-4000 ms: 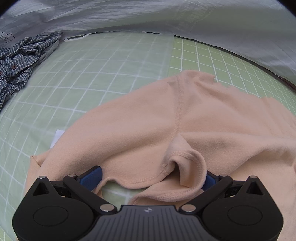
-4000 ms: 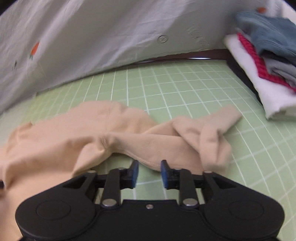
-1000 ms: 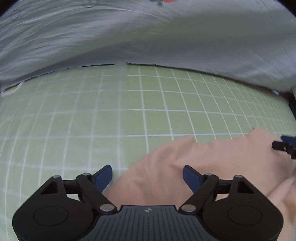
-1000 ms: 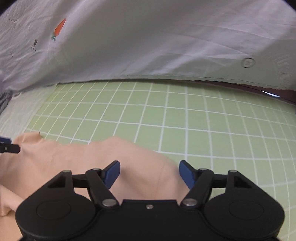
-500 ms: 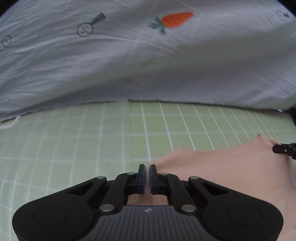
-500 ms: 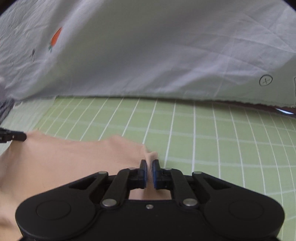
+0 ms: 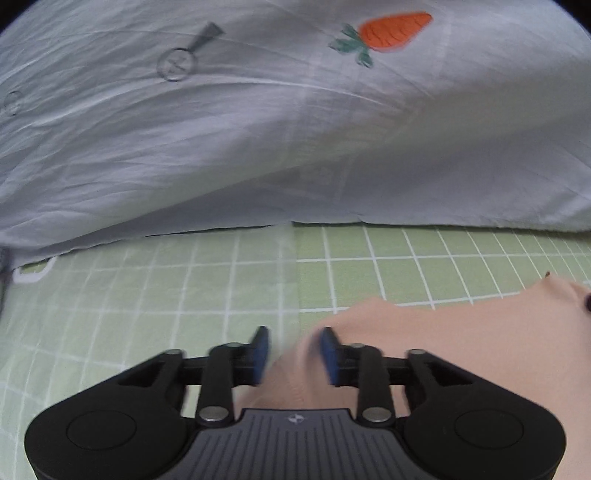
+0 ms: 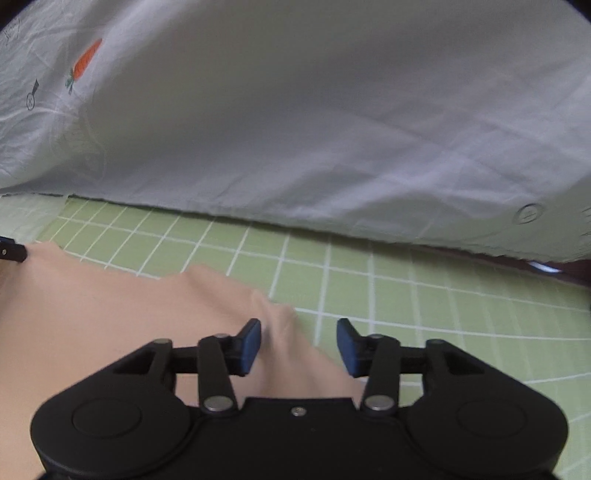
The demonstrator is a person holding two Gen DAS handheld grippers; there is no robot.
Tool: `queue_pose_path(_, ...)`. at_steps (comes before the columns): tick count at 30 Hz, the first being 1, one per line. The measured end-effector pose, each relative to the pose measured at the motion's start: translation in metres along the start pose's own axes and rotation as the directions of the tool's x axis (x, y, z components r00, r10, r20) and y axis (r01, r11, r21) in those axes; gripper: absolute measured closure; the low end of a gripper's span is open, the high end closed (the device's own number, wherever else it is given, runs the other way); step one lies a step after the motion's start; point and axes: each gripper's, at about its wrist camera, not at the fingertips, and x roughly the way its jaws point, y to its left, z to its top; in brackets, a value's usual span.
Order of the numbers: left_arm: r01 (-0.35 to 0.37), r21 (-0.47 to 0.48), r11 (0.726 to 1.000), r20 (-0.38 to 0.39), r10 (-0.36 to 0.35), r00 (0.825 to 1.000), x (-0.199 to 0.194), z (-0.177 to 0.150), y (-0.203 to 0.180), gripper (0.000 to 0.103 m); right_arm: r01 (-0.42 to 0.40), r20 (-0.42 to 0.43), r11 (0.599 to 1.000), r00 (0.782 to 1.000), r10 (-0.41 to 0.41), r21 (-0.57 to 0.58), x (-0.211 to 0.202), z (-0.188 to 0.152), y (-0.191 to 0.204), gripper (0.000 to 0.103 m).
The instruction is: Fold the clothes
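A: Since both grippers sit at one edge of the peach garment [image 7: 461,343], are they letting it go?

B: Likely. The left gripper [image 7: 293,354] and right gripper [image 8: 298,345] are opening, pads off the cloth between them. It lies low in frame on the green grid surface [image 8: 424,295], both grippers tilted downward.

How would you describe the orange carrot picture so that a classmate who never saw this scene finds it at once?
Start at the green grid mat, then look up the pale sheet rising behind it. High on that sheet sits the carrot: the only coloured print, orange with green leaves, while nearby marks are grey outlines.
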Motion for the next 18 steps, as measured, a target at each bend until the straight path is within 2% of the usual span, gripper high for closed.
queue_pose_path(1,-0.002,-0.02,1.0,0.012,0.003,1.0,-0.01,-0.002,0.004,0.036,0.009,0.015,1.0,1.0,-0.009,0.02,-0.012,-0.002,-0.003,0.05)
queue_pose_path(2,-0.002,-0.042,0.999,0.025,0.003,1.0,-0.022,-0.004,0.009,0.032,0.017,0.029,0.999,0.999,-0.018,0.041,-0.025,-0.006,-0.005,0.04)
queue_pose_path(4,0.003,-0.083,0.997,0.026,0.0,1.0,-0.047,-0.015,0.017,0.021,0.028,0.043,0.997,0.999,-0.031,0.074,-0.054,-0.019,-0.007,0.033)
queue_pose_path(8,-0.019,-0.126,0.992,-0.004,0.019,1.0,-0.099,-0.054,0.038,0.019,0.021,-0.003,0.995,1.0,-0.021,0.097,-0.105,-0.065,0.001,0.024)
queue_pose_path(14,-0.112,-0.182,0.977,-0.076,0.099,0.992,-0.173,-0.132,0.08,0.016,0.022,-0.131,0.994,0.991,-0.008,0.105,-0.158,-0.145,0.033,0.023)
queue_pose_path(18,-0.168,-0.259,0.951,-0.118,0.141,0.983,-0.209,-0.176,0.116,0.015,0.008,-0.176,0.988,0.984,0.019,0.155,-0.185,-0.181,0.048,0.021)
